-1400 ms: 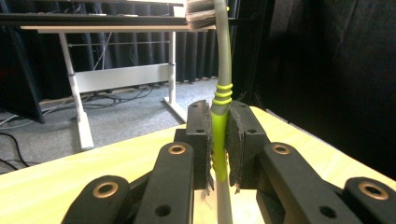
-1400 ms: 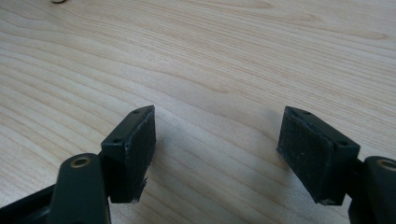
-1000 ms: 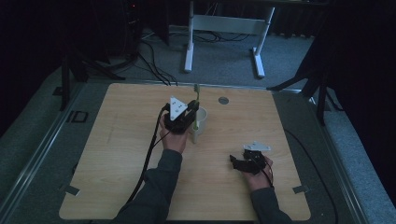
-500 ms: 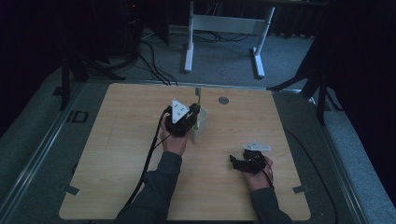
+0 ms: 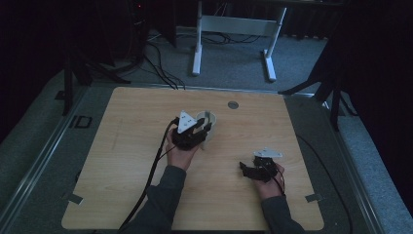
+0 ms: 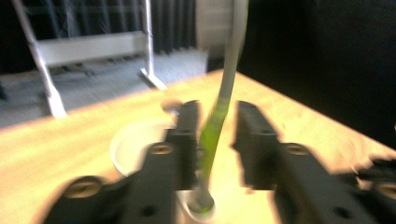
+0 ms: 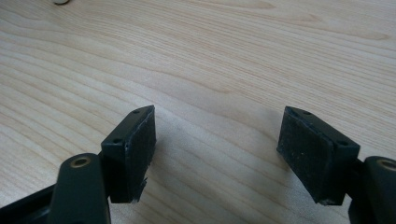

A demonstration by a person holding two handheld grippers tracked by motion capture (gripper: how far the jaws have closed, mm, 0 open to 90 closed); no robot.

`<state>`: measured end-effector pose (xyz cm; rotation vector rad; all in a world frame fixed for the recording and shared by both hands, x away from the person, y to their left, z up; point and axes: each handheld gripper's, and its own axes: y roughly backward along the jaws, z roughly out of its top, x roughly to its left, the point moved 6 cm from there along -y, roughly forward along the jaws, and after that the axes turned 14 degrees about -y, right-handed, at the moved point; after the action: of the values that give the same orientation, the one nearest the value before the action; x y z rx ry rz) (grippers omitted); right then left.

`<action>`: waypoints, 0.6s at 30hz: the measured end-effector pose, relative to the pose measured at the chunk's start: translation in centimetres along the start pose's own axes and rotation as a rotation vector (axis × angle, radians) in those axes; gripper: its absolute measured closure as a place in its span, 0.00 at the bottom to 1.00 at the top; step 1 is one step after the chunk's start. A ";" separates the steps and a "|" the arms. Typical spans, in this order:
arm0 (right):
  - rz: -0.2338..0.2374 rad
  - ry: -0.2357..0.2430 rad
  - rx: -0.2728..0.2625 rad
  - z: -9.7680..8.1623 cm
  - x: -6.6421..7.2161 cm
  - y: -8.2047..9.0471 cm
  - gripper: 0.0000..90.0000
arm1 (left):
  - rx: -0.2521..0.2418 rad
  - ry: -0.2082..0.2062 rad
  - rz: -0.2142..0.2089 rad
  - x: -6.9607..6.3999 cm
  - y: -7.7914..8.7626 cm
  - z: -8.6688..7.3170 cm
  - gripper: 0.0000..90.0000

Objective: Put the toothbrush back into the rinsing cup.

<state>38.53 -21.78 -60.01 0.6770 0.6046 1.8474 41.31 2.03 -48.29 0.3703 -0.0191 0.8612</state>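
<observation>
The right gripper (image 5: 246,169) rests near the worktop's (image 5: 122,195) near right corner, jaws wide apart over bare wood, holding nothing. Farther in, toward the middle, the left gripper (image 6: 215,140) has just been opening its jaws; the slim green-and-grey toothbrush (image 6: 219,107) stands between them, apparently released, leaning in the white round cup (image 5: 208,120). Best lift that gripper straight up, so neither jaw snags the handle and tips the cup.

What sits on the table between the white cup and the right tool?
Nothing: bare wood separates the white cup from the right tool, seen in the high view.
</observation>
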 end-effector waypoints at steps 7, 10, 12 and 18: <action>0.000 0.001 0.000 0.0 0.0 0.0 0.31 | 0.060 -0.023 -0.016 -0.6 0.8 -2.2 0.45; 0.000 0.001 0.000 0.0 0.0 0.0 0.31 | 0.058 -0.018 -0.022 -0.5 1.0 -2.5 0.45; 0.000 0.001 0.000 0.0 0.0 0.0 0.31 | 0.058 -0.015 -0.024 -0.5 1.1 -2.6 0.45; 0.000 0.002 0.001 0.0 0.0 0.0 0.31 | 0.070 -0.018 -0.030 -0.5 1.6 -3.1 0.44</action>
<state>38.52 -21.79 -60.01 0.6761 0.6069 1.8478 39.40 3.62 -50.75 0.4426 -0.0003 0.8306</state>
